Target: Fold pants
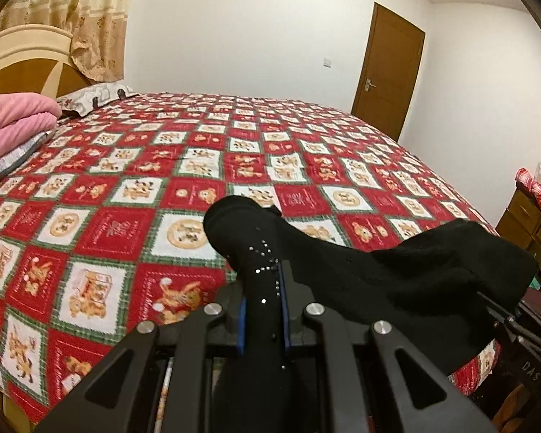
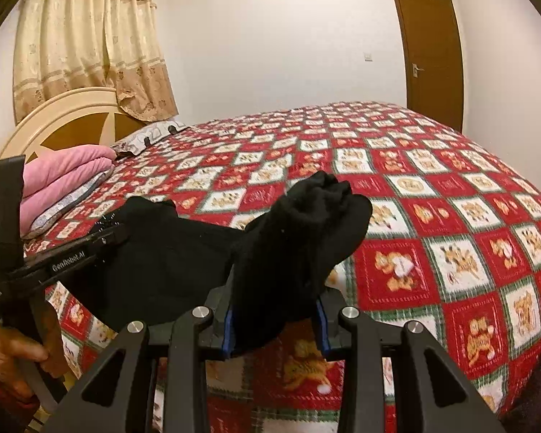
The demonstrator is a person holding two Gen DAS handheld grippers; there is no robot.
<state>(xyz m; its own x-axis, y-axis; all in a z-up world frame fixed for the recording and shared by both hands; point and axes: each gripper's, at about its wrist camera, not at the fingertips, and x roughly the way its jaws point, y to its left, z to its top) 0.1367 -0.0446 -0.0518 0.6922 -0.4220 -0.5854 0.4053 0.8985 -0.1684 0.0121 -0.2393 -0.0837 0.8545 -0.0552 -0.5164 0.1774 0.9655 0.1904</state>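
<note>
The black pants (image 1: 396, 281) hang lifted above the bed, stretched between both grippers. My left gripper (image 1: 262, 288) is shut on a bunched end studded with small shiny dots, which rises past the blue pads. My right gripper (image 2: 276, 299) is shut on another thick bunch of the pants (image 2: 169, 252), whose top flops forward. In the right wrist view the left gripper (image 2: 113, 234) shows at the left, held by a hand (image 2: 7, 357). The right gripper's body (image 1: 523, 328) peeks out at the far right of the left wrist view, its fingertips hidden by cloth.
A red, white and green patterned quilt (image 1: 126, 180) covers the bed (image 2: 451, 216). Folded pink bedding (image 1: 14, 119) and a pillow (image 1: 93, 95) lie by the headboard (image 2: 65, 115). A wooden dresser (image 1: 530, 216) stands right of the bed, a brown door (image 1: 389, 68) beyond it.
</note>
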